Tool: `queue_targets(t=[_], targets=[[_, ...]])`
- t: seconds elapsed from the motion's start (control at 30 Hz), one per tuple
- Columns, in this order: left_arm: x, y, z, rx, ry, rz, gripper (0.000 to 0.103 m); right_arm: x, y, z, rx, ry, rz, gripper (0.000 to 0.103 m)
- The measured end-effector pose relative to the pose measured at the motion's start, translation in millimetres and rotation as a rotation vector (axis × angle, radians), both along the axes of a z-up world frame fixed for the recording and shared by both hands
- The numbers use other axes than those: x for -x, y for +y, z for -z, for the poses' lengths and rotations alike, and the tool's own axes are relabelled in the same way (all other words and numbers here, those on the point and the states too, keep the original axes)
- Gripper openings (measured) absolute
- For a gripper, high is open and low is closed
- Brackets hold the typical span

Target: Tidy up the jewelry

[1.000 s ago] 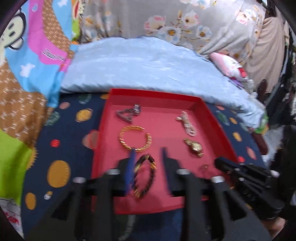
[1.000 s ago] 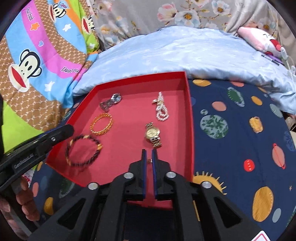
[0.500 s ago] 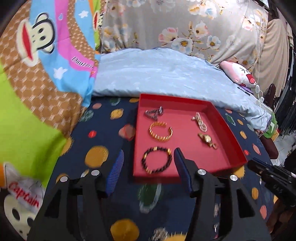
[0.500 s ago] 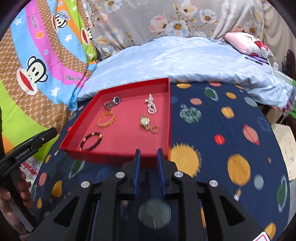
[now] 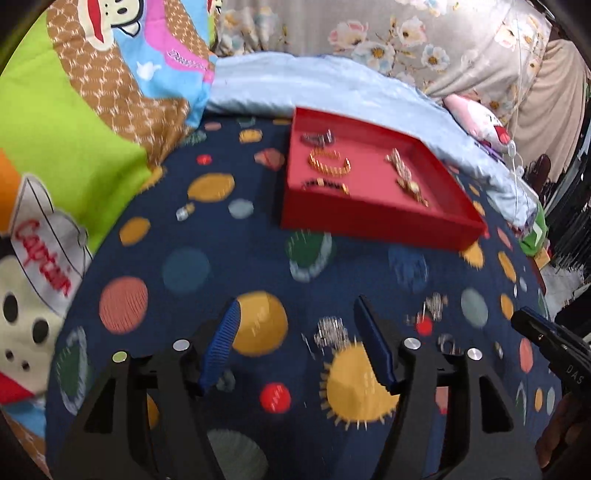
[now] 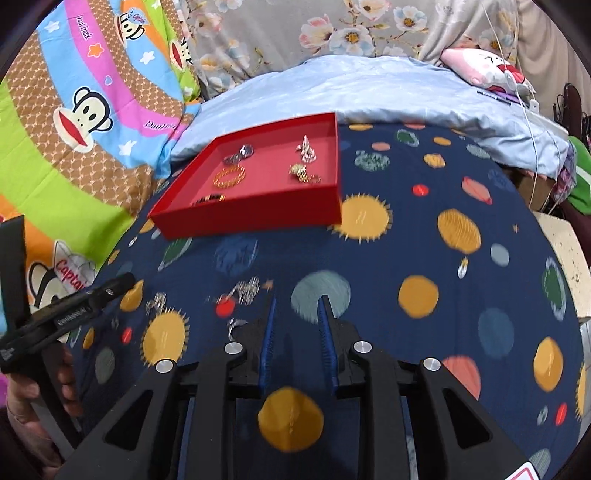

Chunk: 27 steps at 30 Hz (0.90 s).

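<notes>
- Surface: a dark blue bedsheet printed with coloured planets and suns is spread flat and takes up most of both views.
- Room: a pale blue quilt is bunched just behind the red tray; a monkey-print blanket is seen to the tray's left, a grey flowered cloth behind the quilt, and a pink soft toy to the tray's far right.
- Container: a shallow red tray is set on the bedsheet.
- Contents of tray: a gold bangle, a black-and-gold beaded bracelet by the near wall, a silver piece at the back left, a pearl piece at the back right, and a gold watch in front of it.
- Outside the tray: small silver pieces, blurred, are scattered on the bedsheet well in front of the tray.
- Left gripper: jaws are held wide apart, have just been opening, and nothing is between them; it is placed in front of the tray over the bedsheet.
- Right gripper: jaws are parted narrowly, have just been opening, and nothing is gripped; it is placed in front of the tray.
</notes>
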State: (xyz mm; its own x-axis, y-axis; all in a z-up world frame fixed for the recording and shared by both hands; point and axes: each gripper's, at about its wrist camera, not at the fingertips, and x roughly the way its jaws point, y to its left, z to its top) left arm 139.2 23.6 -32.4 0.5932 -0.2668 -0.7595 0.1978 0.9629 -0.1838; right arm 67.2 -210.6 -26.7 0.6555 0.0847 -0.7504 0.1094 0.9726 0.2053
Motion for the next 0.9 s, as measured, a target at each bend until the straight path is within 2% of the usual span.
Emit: queue_targets(t=[0.1,0.27,0.37,0.57,0.63,0.7,0.73,0.77,0.9], targets=[[7.7,-4.9,9.1,-0.014,0.008,0.004,0.071,6.6,2.2,4.4,-0.010,0.012,0.000,0.022],[11.9,-10.8,17.9,-0.050,-0.008,0.008,0.071,13.0,5.0,9.7,-0.017,0.028,-0.005,0.022],[10.9,-13.6,22.7,-0.052,-0.003,0.013,0.071,12.6,6.3,12.6,-0.023,0.034,-0.008,0.022],[9.6,-24.8,27.9,-0.073,-0.019,0.029,0.063,9.2,8.5,14.9,-0.033,0.038,-0.014,0.022],[9.4,-29.7,27.7,-0.084,-0.024,0.042,0.058,7.7,8.9,15.7,-0.044,0.039,-0.017,0.022],[8.7,-32.3,27.0,-0.079,-0.025,0.051,0.040,6.1,9.0,16.4,-0.053,0.041,-0.020,0.022],[8.4,-33.8,27.0,-0.080,-0.025,0.056,0.036,4.9,9.7,16.8,-0.055,0.042,-0.021,0.022],[8.5,-34.8,26.7,-0.079,-0.025,0.064,0.027,3.5,10.1,17.3,-0.055,0.043,-0.023,0.022],[9.9,-35.5,25.0,-0.053,-0.012,0.085,0.017,-2.1,12.6,18.9,-0.057,0.046,-0.033,0.022]])
